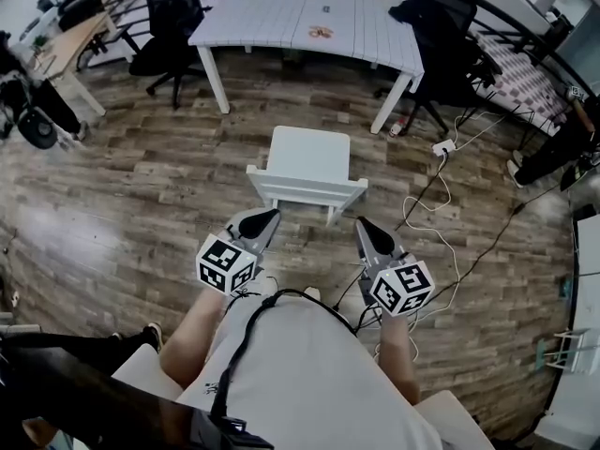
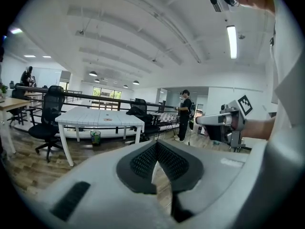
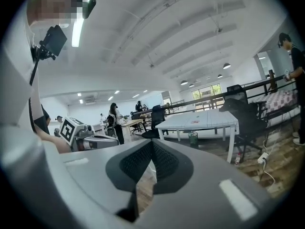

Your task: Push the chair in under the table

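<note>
A small white chair [image 1: 309, 162] stands on the wooden floor, its backrest [image 1: 305, 189] toward me and its seat facing the white table [image 1: 309, 17] further off. There is a stretch of floor between chair and table. My left gripper [image 1: 266, 219] is shut and empty, just short of the backrest's left end. My right gripper [image 1: 363, 225] is also shut and empty, near the backrest's right end. Neither touches the chair. In the left gripper view the shut pads [image 2: 143, 160] hide the chair, with the table [image 2: 100, 118] beyond. The right gripper view shows shut pads [image 3: 164, 162] and the table [image 3: 200, 120].
Black office chairs [image 1: 173, 17] [image 1: 441, 36] stand at both ends of the table. A white power strip [image 1: 442, 146] and cables [image 1: 433, 204] lie on the floor right of the chair. A railing runs behind the table. People stand further off [image 2: 183, 113] [image 3: 115, 120].
</note>
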`<control>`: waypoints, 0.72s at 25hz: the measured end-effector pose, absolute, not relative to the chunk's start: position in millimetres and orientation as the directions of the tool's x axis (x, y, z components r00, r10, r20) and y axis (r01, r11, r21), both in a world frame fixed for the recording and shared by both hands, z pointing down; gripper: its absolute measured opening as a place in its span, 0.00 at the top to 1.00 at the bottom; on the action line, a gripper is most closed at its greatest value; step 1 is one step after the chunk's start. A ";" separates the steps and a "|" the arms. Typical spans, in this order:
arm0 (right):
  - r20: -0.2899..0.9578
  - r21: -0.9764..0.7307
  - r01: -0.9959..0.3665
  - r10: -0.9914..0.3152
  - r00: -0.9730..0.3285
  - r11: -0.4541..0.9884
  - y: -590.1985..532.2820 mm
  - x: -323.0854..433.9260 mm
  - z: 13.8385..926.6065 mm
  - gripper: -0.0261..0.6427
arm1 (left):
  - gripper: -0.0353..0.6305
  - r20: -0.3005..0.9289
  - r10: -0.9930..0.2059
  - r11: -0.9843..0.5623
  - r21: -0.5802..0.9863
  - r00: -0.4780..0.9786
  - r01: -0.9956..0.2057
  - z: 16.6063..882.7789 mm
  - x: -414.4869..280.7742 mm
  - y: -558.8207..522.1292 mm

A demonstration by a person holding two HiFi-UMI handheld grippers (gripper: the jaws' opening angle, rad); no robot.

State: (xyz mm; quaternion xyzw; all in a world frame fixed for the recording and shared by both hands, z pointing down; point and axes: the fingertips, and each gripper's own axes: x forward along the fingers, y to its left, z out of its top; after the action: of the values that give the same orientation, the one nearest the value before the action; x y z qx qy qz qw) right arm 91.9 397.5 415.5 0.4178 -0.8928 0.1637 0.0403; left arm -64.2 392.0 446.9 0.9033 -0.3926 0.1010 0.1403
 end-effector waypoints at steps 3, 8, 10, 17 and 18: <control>0.210 -0.270 -0.752 -0.726 -0.655 0.601 399.0 91.1 417.1 0.95 | 0.94 0.301 -0.684 -0.653 0.153 0.665 -0.741 449.0 -62.4 391.4; 0.227 -0.297 -0.755 -0.725 -0.650 0.584 400.3 97.4 424.5 0.95 | 0.94 0.304 -0.682 -0.649 0.165 0.665 -0.742 452.8 -59.1 390.9; 0.226 -0.305 -0.753 -0.724 -0.652 0.583 401.3 101.7 426.6 0.95 | 0.94 0.305 -0.680 -0.651 0.168 0.667 -0.740 454.2 -55.8 391.5; 0.227 -0.324 -0.734 -0.705 -0.672 0.596 406.4 110.8 431.3 0.95 | 0.94 0.306 -0.679 -0.658 0.149 0.667 -0.738 454.7 -42.2 398.8; 0.230 -0.319 -0.733 -0.701 -0.675 0.601 407.3 112.3 432.2 0.95 | 0.94 0.305 -0.684 -0.657 0.140 0.663 -0.741 453.3 -39.3 399.4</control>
State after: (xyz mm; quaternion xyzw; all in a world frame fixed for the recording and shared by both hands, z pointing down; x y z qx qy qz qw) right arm 112.3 407.3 432.2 0.4011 -0.8938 0.1965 0.0402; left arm -39.3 399.4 453.3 0.9031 -0.3944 0.1133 0.1269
